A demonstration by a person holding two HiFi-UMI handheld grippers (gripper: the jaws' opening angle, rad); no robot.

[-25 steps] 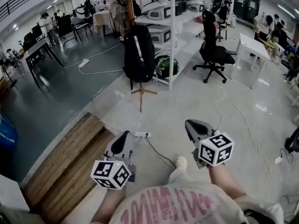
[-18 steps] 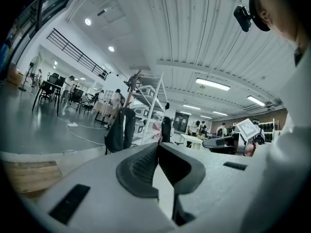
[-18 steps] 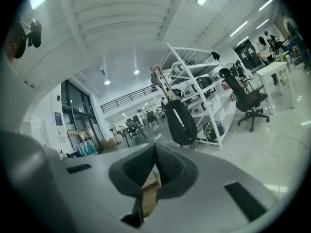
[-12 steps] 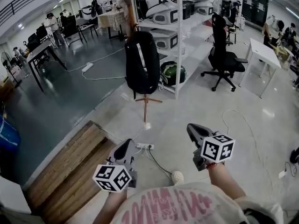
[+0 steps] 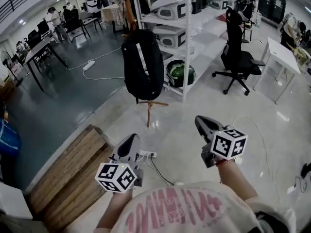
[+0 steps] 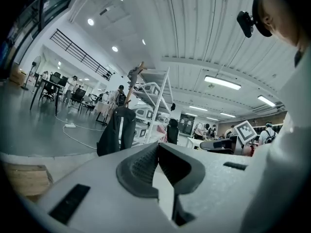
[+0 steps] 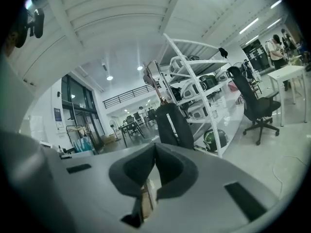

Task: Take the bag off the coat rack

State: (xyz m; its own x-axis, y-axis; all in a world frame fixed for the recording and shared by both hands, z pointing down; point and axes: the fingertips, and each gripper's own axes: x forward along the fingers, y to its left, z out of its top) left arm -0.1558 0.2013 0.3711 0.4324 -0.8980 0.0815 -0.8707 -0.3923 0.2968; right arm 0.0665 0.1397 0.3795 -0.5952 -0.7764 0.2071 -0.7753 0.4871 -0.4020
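Observation:
A black backpack (image 5: 142,64) with a white stripe hangs from a wooden coat rack (image 5: 148,106) that stands on the pale floor ahead of me. The same backpack (image 6: 116,132) shows left of centre in the left gripper view, and the backpack (image 7: 174,125) shows just above the jaws in the right gripper view. My left gripper (image 5: 129,143) is held low at the lower left, shut and empty. My right gripper (image 5: 203,124) is at the lower right, also shut with nothing in it. Both are well short of the bag.
A white metal shelving unit (image 5: 187,28) stands right behind the rack. A black office chair (image 5: 237,59) and a white table (image 5: 282,55) are to the right. A power strip (image 5: 146,154) with cables lies by my feet, beside a wooden platform (image 5: 73,169). People stand at desks far left.
The view has moved closer to the rack, so the backpack looks bigger and sits higher. Both grippers stay shut and keep their places in front of me.

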